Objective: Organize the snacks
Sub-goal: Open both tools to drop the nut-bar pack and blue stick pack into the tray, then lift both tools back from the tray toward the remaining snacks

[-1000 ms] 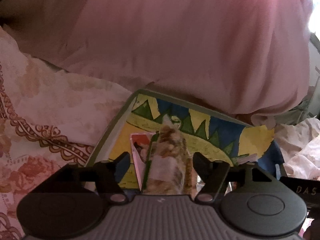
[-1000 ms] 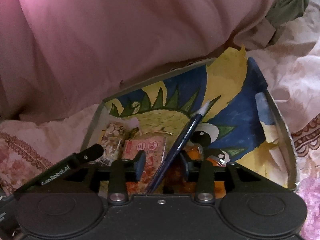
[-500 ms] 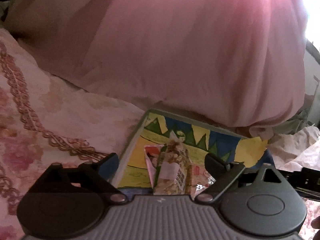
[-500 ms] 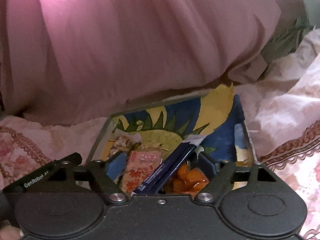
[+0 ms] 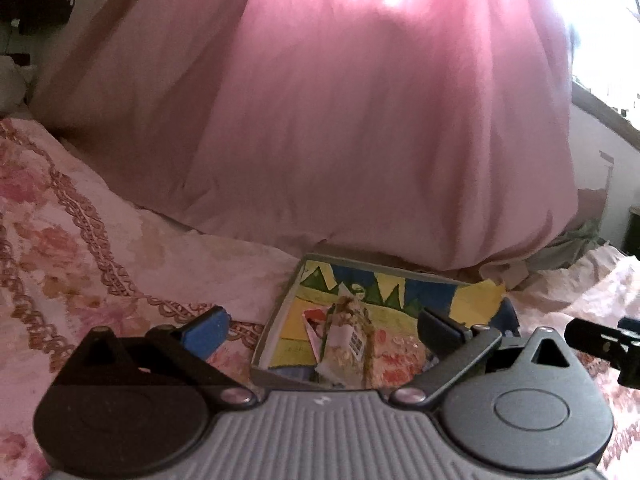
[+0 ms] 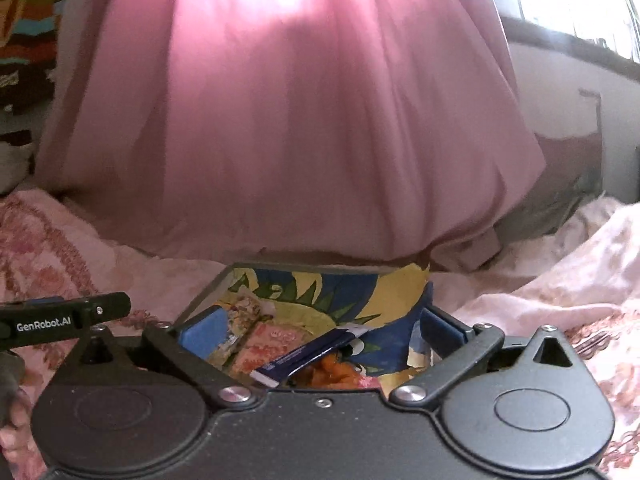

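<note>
I have both tools pulled back above the bed, and each one's jaws have just been opening; they now stand spread wide with nothing pinched. The left gripper (image 5: 322, 330) looks down on the painted box (image 5: 276, 320), which sits on the floral bedspread (image 5: 80, 264) close against the foot of a big pink curtain (image 5: 360, 120). The box's far wall nearly meets the cloth's hem. Inside, by the left wall, a clear nut snack pack (image 5: 348, 336) lies lengthwise, touching a white and red packet (image 5: 314, 320) at its left. The pack shows in the gap between my jaws but the pads are well apart from it.

The right gripper (image 6: 320, 330) faces the same box (image 6: 208, 292) from the near edge. Here a dark blue wrapper (image 6: 308, 356) lies slanted across the middle, resting over an orange snack bag (image 6: 332, 372). A pink-red packet (image 6: 272, 340) lies to the left of it, and a pale printed packet (image 6: 244, 308) lies towards the far left corner. A torn yellow paper flap (image 6: 404, 292) stands up at the box's far right corner. A black bar of the other tool, lettered GenRobot.AI (image 6: 64, 316), reaches in from the left edge, just beside my left jaw. Rumpled pale bedding (image 6: 560, 264) rises to the right of the box.
</note>
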`<control>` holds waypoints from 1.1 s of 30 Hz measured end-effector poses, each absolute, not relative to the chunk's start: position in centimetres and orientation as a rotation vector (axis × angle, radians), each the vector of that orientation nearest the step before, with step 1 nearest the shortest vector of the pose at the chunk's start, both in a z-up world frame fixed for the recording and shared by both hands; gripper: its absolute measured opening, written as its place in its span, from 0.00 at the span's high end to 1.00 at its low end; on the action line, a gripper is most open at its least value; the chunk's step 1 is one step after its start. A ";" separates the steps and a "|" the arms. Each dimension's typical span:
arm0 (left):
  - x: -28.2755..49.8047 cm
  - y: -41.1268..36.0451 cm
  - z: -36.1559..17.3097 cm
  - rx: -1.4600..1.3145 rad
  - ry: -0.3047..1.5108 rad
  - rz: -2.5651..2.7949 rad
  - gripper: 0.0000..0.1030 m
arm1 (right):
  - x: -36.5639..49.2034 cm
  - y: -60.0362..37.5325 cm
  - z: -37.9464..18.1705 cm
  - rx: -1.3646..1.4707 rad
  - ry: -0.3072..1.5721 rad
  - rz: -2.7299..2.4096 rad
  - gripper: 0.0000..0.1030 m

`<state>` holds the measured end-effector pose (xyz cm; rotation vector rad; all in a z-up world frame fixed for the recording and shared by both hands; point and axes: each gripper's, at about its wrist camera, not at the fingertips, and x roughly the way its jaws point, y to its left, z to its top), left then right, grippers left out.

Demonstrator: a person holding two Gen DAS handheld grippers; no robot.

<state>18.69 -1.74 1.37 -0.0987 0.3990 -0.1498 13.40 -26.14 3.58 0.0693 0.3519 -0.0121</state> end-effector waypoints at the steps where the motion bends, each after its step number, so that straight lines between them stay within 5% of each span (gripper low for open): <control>1: 17.9 -1.8 1.4 -0.095 0.394 -0.153 0.00 | 12.7 -26.1 3.7 0.063 0.350 -0.012 0.01; 33: 0.5 -1.0 -0.6 0.062 0.587 -0.039 0.00 | -2.4 -23.5 -0.2 0.040 0.561 -0.106 0.00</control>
